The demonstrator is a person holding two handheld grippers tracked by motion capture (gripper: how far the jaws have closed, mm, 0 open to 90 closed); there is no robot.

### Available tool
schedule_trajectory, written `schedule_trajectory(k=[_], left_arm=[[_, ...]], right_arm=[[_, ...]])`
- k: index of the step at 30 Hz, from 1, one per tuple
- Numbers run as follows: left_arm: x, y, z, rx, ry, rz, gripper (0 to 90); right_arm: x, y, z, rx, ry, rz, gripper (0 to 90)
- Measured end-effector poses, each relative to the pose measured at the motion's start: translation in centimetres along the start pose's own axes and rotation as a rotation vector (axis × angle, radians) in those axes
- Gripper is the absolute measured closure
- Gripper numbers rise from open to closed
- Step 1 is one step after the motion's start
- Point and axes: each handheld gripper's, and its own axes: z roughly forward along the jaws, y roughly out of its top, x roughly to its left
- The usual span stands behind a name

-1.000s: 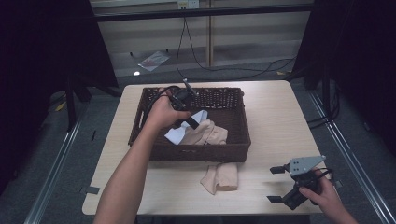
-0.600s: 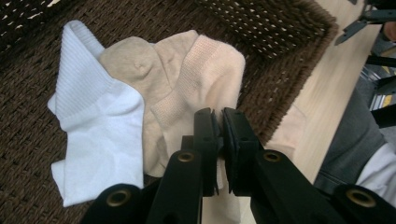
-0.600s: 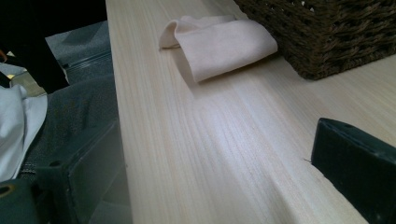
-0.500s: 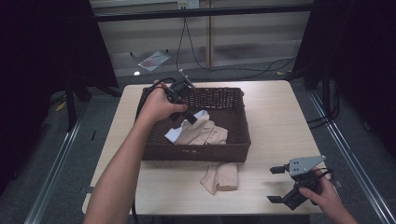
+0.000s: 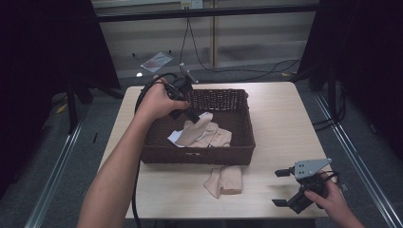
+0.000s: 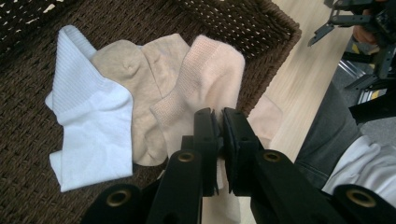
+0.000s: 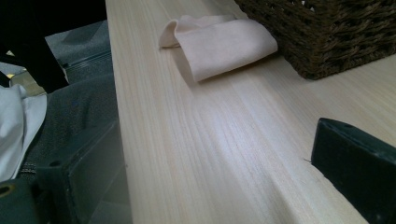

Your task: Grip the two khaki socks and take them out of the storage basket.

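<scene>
A dark wicker basket [image 5: 199, 156] stands mid-table and holds several socks. My left gripper [image 5: 195, 116] hangs over the basket's left part, shut on a pale pink sock [image 5: 197, 129] that trails down from it. In the left gripper view the black jaws [image 6: 218, 114] pinch that pink sock [image 6: 210, 74]; a beige sock [image 6: 140, 79] and a white sock [image 6: 88, 121] lie beside it on the basket floor. A second pink sock [image 5: 224, 180] lies folded on the table in front of the basket. My right gripper [image 5: 287, 187] rests open near the front right corner, with nothing between its fingers.
The light wooden table [image 5: 285, 123] has bare room right of the basket. In the right gripper view the folded sock [image 7: 224, 42] lies beside the basket wall [image 7: 336, 37]. A black cable trails from the left gripper along the person's forearm. Dark floor surrounds the table.
The left hand has risen and drawn back to the left, pulling the pink sock up out of the pile. The right gripper has stayed where it was.
</scene>
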Motion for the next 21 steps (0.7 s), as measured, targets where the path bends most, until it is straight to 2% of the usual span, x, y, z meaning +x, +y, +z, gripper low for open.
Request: schedule_trajectory(k=[11, 21], left_arm=[[-0.8, 0.0, -1.3, 0.009, -0.008, -0.01, 84.7], [-1.6, -0.3, -1.8, 0.039, -0.03, 0.009, 84.7]], right_arm=[[0.0, 0.0, 0.1, 0.004, -0.004, 0.0, 1.5], [0.0, 0.0, 0.1, 0.004, 0.003, 0.004, 1.5]])
